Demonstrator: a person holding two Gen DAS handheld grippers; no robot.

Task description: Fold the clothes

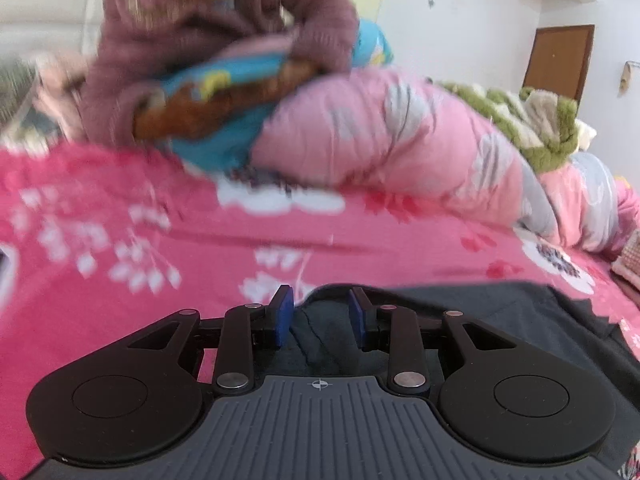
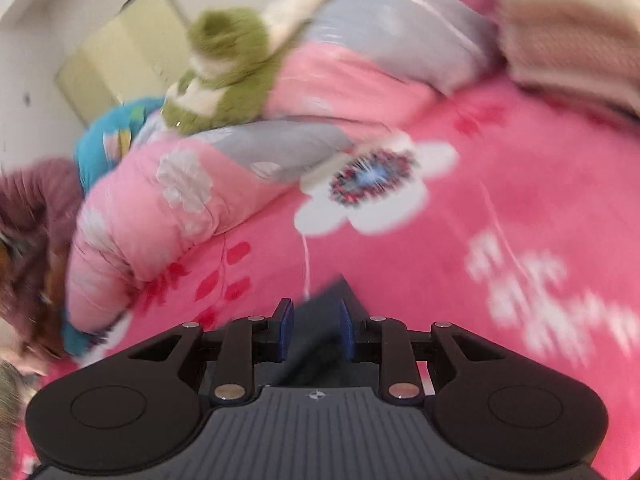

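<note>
garment: we see a dark garment (image 1: 500,320) lying flat on the pink floral bed (image 1: 120,208), under and just ahead of both grippers.
left gripper (image 1: 320,316): parted, dark cloth lying between the pads; we cannot tell whether they pinch it.
right gripper (image 2: 314,330): parted over a pointed corner of the garment (image 2: 336,292); pads look clear of it, though the view is blurred.
key relation: from the left gripper the cloth spreads away to the right; we judge the right gripper sits at its corner.
long axis: hidden by the grippers.
background: pink quilt (image 1: 380,140); a person in a mauve sweater (image 1: 200,20).
</note>
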